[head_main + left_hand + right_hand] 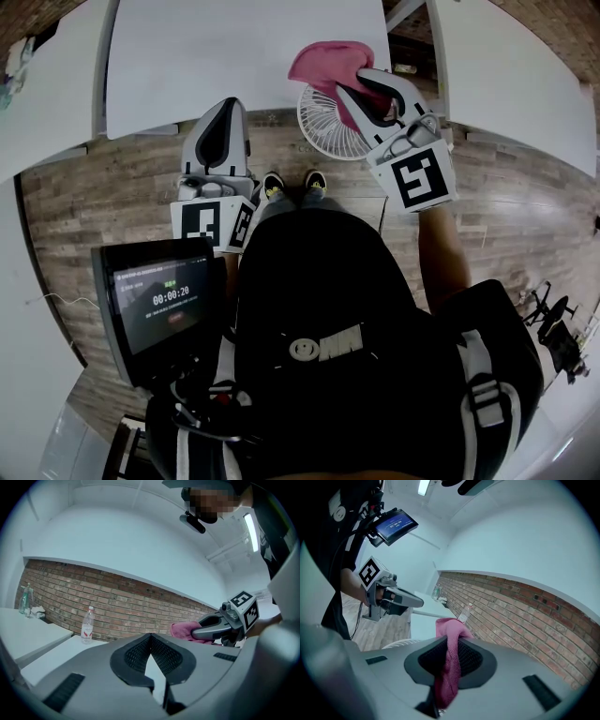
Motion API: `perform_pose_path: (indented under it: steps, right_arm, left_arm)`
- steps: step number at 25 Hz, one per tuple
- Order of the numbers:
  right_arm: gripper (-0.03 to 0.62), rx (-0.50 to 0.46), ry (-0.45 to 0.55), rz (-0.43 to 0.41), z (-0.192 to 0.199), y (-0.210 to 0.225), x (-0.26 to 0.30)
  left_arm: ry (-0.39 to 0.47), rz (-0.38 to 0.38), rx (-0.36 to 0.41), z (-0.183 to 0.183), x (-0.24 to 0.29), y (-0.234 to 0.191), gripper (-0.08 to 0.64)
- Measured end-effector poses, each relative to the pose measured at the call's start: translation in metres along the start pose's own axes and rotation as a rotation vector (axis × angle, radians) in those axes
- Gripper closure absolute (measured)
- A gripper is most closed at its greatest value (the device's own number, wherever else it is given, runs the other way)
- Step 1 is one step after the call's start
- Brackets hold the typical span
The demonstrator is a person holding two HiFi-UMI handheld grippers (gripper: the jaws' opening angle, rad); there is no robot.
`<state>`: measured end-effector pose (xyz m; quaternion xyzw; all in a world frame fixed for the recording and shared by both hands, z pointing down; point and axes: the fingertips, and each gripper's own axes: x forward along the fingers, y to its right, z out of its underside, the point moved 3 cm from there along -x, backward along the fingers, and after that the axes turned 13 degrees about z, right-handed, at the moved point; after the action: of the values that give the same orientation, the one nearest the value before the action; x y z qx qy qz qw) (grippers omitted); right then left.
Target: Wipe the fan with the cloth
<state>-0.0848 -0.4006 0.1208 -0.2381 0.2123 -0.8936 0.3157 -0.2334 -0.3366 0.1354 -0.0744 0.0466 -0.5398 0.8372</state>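
Upper right of the head view: the right gripper [367, 86] clamps one soft pink cloth [323, 58] over the round, white, ribbed grille of a single fan [323, 127] at the near edge of a smooth white table [234, 47]. Bare tabletop stretches away to the upper left. At centre left the left gripper [225, 111], jaws pressed together on nothing, hangs above the wood-plank floor [112, 197], apart from the fan.
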Motion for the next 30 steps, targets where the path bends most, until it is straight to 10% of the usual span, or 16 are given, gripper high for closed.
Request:
perform_pose_path:
  steps: [30]
  right_arm:
    - [0.538,-0.041,-0.012,-0.111,-0.003,-0.028,0.0]
  left_arm:
    - [0.005,-0.009,0.004,0.001,0.0,-0.003,0.557]
